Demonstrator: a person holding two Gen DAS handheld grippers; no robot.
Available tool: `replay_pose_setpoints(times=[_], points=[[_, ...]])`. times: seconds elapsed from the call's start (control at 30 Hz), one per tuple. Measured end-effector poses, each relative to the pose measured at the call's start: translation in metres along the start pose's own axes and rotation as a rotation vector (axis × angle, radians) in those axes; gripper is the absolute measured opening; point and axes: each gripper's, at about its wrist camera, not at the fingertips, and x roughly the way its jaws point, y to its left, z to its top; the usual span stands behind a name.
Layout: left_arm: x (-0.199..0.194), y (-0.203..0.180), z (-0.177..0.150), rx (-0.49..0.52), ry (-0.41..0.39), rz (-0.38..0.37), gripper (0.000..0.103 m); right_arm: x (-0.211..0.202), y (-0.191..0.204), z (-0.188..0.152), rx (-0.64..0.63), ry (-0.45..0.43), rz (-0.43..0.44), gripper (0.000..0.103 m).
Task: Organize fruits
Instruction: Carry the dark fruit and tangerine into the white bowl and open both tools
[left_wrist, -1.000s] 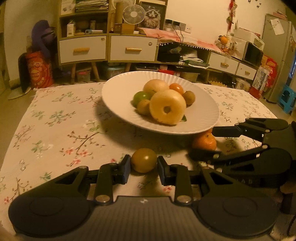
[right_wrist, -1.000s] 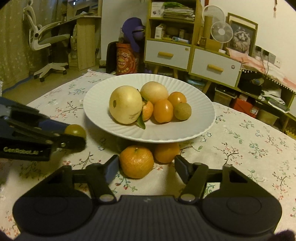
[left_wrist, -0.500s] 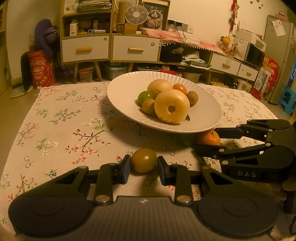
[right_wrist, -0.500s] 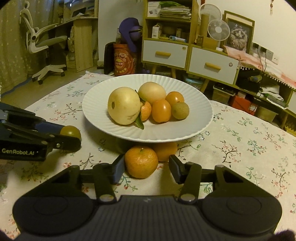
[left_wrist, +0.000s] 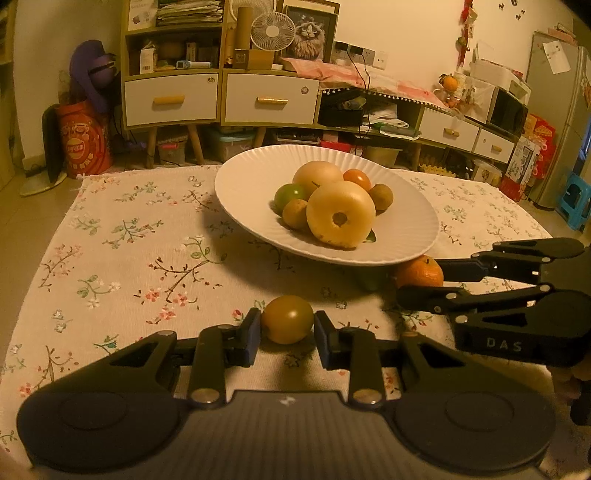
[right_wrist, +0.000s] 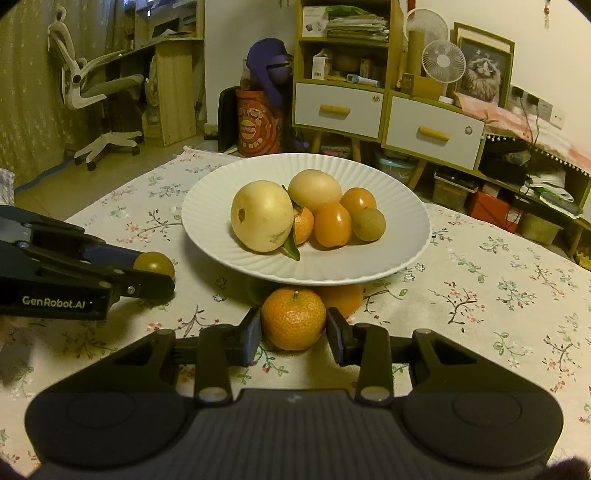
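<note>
Left hand-held gripper (left_wrist: 287, 334) is clamped on a brown fruit (left_wrist: 287, 323) on the tabletop (left_wrist: 140, 258); right hand-held gripper (right_wrist: 293, 334) is closing around a tangerine (right_wrist: 293, 318). Lifting could knock the overhanging plate (right_wrist: 207, 229) (its rim sits just above).
</note>
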Motion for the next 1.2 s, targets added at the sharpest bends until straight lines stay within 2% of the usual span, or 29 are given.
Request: replay_pose_setpoints(times=[0.3,0.57,0.87,1.07,1.2], points=[[-0.014,0.001,0.007,-0.005,-0.034,-0.007,0.032,-0.019,-0.005,0.0,0.015,-0.011,-0.008,0.034],[-0.014,0.001,0.033,-0.006,-0.073,0.003,0.032,-0.027,-0.015,0.016,0.061,-0.077,-0.012,0.034],[0.016,0.019,0.07,-0.048,-0.073,0.028,0.032,-0.011,-0.027,0.024,0.087,-0.089,-0.025,0.034],[0.042,0.017,0.092,-0.022,-0.072,0.052,0.032,0.003,-0.033,0.029,0.089,-0.085,-0.031,0.034],[0.057,0.017,0.101,-0.03,-0.061,0.039,0.032,0.009,-0.033,0.029,0.078,-0.076,-0.031,0.034]])
